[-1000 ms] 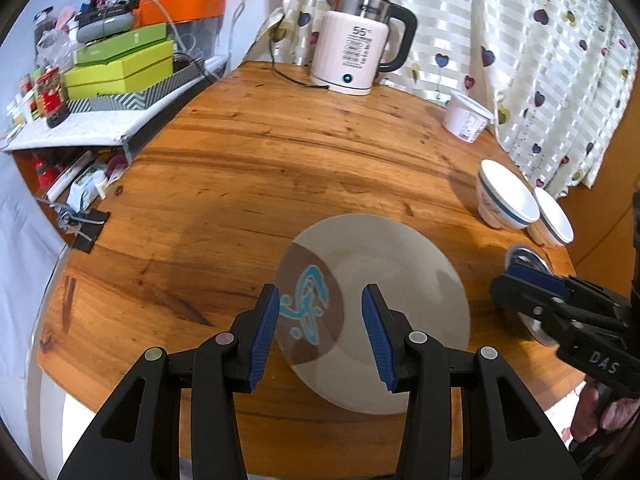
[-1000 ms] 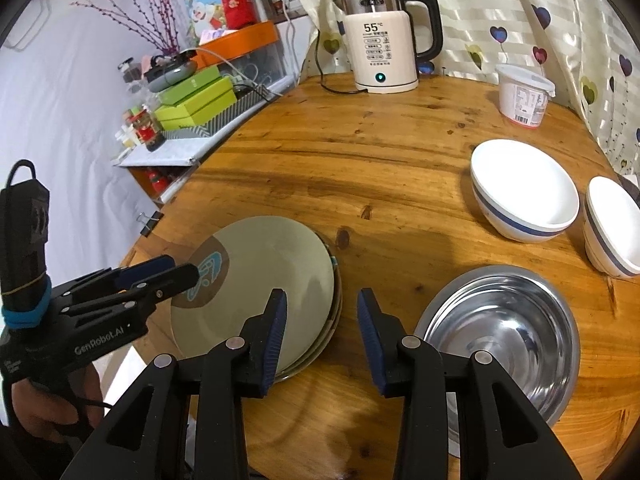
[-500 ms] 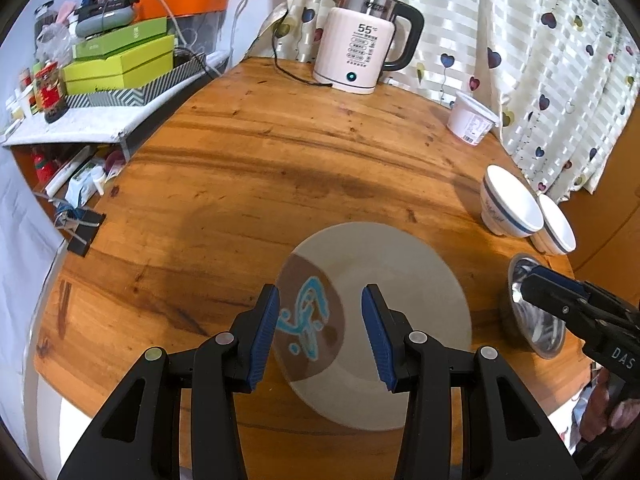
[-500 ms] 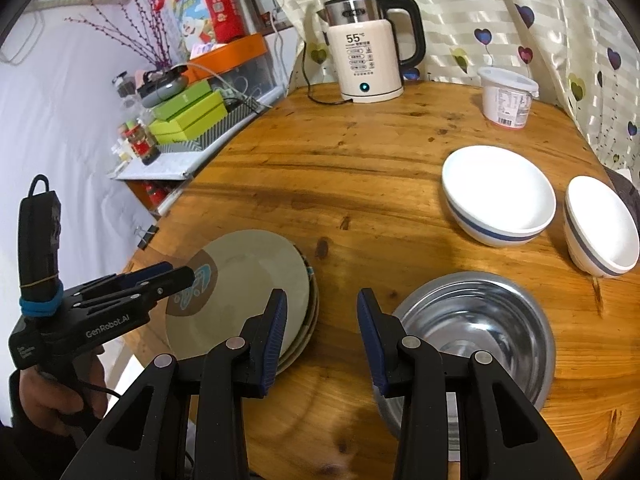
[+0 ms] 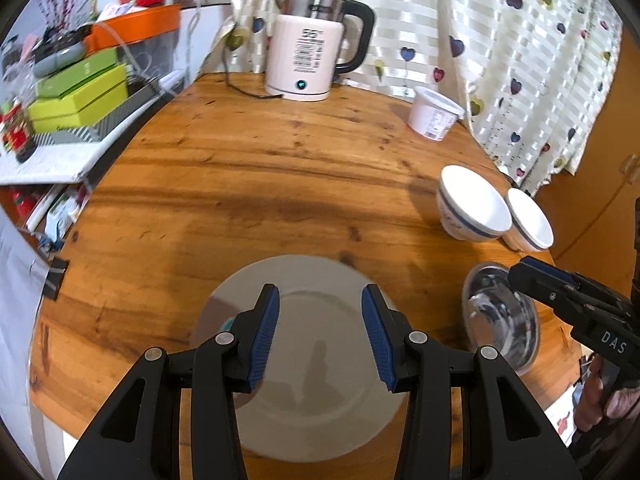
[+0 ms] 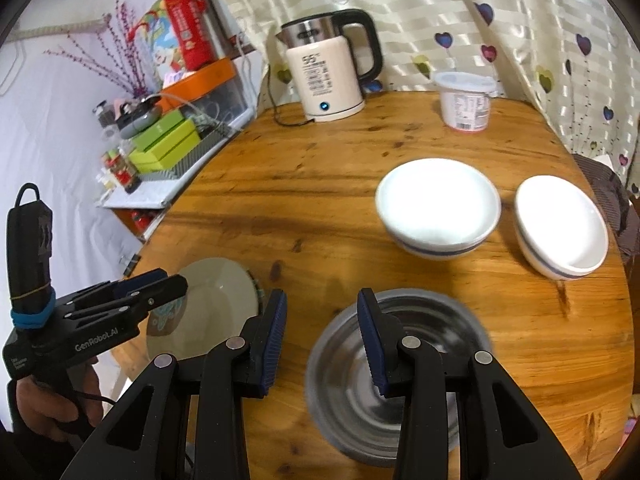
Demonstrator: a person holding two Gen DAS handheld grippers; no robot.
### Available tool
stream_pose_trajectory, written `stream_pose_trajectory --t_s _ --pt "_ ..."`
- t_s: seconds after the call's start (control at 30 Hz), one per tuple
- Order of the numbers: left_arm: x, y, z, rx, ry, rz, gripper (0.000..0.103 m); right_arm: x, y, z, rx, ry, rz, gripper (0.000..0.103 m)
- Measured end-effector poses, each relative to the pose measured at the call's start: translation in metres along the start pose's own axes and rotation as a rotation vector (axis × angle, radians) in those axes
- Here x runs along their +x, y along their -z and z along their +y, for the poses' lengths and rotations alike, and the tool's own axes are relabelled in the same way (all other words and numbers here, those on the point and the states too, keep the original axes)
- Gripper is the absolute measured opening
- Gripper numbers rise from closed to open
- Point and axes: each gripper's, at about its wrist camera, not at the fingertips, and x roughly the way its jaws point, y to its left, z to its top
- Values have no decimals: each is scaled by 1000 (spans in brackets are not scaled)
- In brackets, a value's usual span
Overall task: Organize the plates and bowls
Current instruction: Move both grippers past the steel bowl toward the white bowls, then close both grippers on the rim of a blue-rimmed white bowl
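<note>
A round wooden table (image 5: 256, 184) stands against a heart-patterned striped curtain (image 6: 460, 12), a cluttered white shelf (image 5: 48, 160) beside it.

- White bowls with blue band: 2, the larger bowl (image 6: 438, 206) and the smaller bowl (image 6: 560, 226), side by side on the tabletop (image 6: 320, 184).
- Steel bowl (image 6: 396, 376): 1.
- Plates: a stack (image 6: 208, 312) at the tabletop's near left edge; top plate plain to see, at least one more rim under it, exact count cannot be told.
- Electric kettle (image 6: 330, 76): 1.
- White lidded tub (image 6: 466, 102): 1.
- Green boxes (image 6: 166, 144) on the side shelf: 2, stacked.
- Tools: 2, the left tool (image 5: 320, 332) and the right tool (image 6: 322, 336).
</note>
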Motion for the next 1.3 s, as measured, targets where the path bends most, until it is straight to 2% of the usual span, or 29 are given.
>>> stream_pose_trajectory --t_s 0.57,1.07,1.3 --pt "23 -29 -67 120 44 22 44 -23 -7 -62 118 63 -38 36" --pt "51 -44 -84 140 84 63 44 -8 -13 -86 185 73 -14 36" --pt "67 -54 -93 136 126 91 44 4 -19 -96 215 78 -4 36"
